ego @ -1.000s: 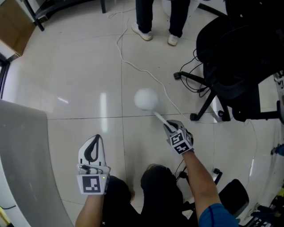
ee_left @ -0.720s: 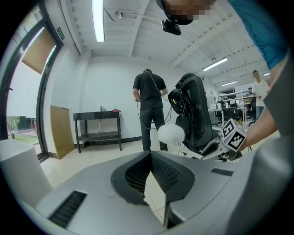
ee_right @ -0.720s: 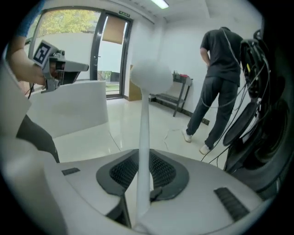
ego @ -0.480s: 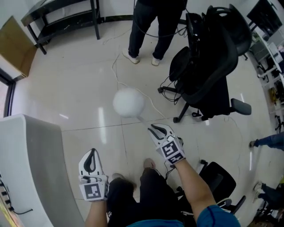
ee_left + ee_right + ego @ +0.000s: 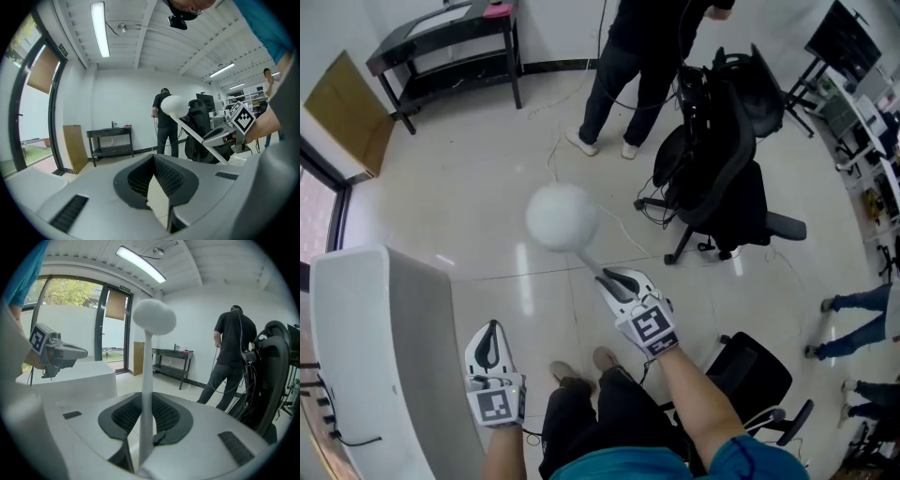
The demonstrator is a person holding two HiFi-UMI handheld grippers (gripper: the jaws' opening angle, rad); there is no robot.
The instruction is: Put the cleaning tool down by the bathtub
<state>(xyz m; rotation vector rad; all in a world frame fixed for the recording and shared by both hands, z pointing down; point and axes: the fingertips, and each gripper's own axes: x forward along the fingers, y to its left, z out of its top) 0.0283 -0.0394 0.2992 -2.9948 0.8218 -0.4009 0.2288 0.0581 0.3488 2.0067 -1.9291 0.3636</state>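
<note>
Now my right gripper (image 5: 607, 278) jaws pinch the brush (image 5: 562, 216) handle, my left gripper (image 5: 492, 328) jaws pressed together, empty; I'd best lower it slowly beside the bathtub (image 5: 394, 314).

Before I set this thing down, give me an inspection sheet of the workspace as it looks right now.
Surface: pale glossy floor tiles; white bathtub at the left.
Job's things: cleaning tool, round white head held up off the floor, not yet put down.
Clutter: black office chair; second chair.
Grippers: right hand-held gripper shut on the cleaning tool's handle; left hand-held gripper shut, empty.
Cables: white cable across the floor; black cables by the chair base.
Surroundings: standing person, black table, brown board.
</note>
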